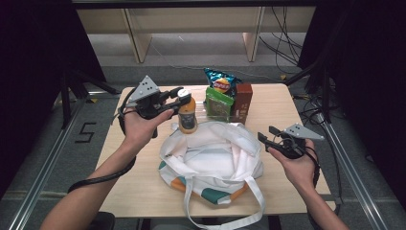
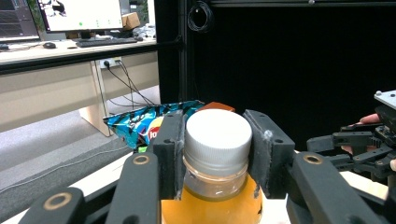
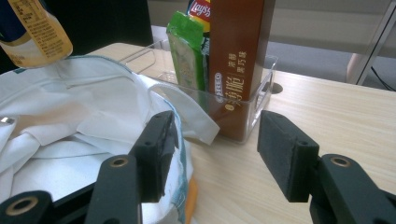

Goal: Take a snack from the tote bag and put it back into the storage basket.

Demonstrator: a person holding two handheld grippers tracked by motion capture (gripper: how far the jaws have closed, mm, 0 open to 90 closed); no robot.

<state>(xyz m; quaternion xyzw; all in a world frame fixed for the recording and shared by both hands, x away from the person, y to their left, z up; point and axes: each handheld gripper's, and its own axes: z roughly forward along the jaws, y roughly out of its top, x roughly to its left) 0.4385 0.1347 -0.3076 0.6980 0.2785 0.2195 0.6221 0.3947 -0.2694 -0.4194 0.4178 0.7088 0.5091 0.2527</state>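
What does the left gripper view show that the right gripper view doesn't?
The left gripper view shows the left gripper with its pads clamped on the white cap of the orange drink bottle. The right gripper view shows the right gripper open beside the white tote bag, and the brown box in the clear bin. Both show the bottle and the chip bag.

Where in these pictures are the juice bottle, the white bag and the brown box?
juice bottle (image 1: 187, 117), high view, orange body below the neck.
white bag (image 1: 210, 160), high view, pale lining in its open mouth.
brown box (image 3: 238, 60), right gripper view, its printed front face.
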